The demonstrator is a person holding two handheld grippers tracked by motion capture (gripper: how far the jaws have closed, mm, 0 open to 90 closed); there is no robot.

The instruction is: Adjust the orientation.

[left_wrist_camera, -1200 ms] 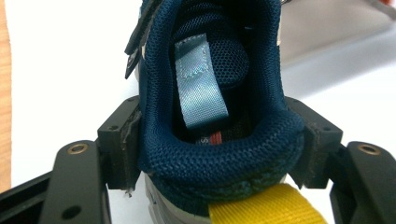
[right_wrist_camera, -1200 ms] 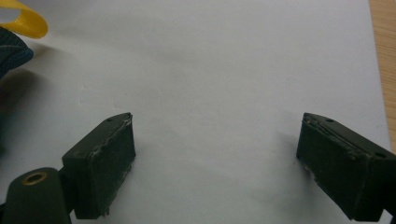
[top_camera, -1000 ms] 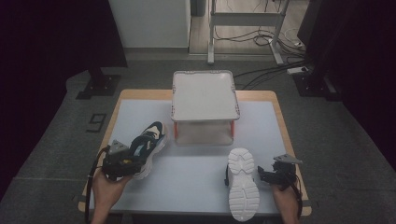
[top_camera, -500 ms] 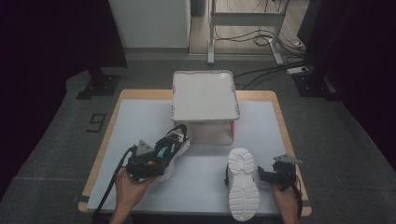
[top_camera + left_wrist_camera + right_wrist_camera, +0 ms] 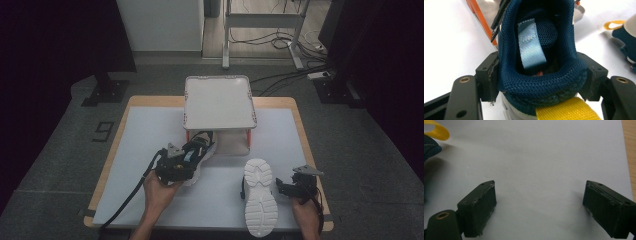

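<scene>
In the high view, a white mat point(image 5: 150, 130) covers a wooden table point(image 5: 295, 107), and a white shelf point(image 5: 218, 102) on orange legs stands at the middle of the frame. Lower left of centre, the left gripper point(image 5: 176, 167) clamps the heel of a dark blue shoe point(image 5: 199, 150), whose toe points up the frame and reaches under the front edge of the shelf. A second shoe point(image 5: 260, 195) lies sole up in the lower right part of the frame, its white tread facing the camera. Just to the right of it, the right gripper point(image 5: 285, 187) rests on the mat with its jaws spread and nothing between them, apart from the sole. In the left gripper view, the heel collar of the dark blue shoe point(image 5: 536, 75) fills the centre, with both black jaws pressed against its sides; a light blue tongue strap point(image 5: 530, 45) hangs inside the opening, and a yellow heel loop point(image 5: 564, 110) shows at the bottom edge. An orange leg of the shelf point(image 5: 477, 15) crosses the upper left, and part of the second shoe point(image 5: 626, 37) sits at the right edge. In the right gripper view, the two jaws stand wide apart over the bare mat point(image 5: 541, 157), holding nothing; the blue heel and yellow loop of the second shoe point(image 5: 431, 147) sit in the upper left corner.
</scene>
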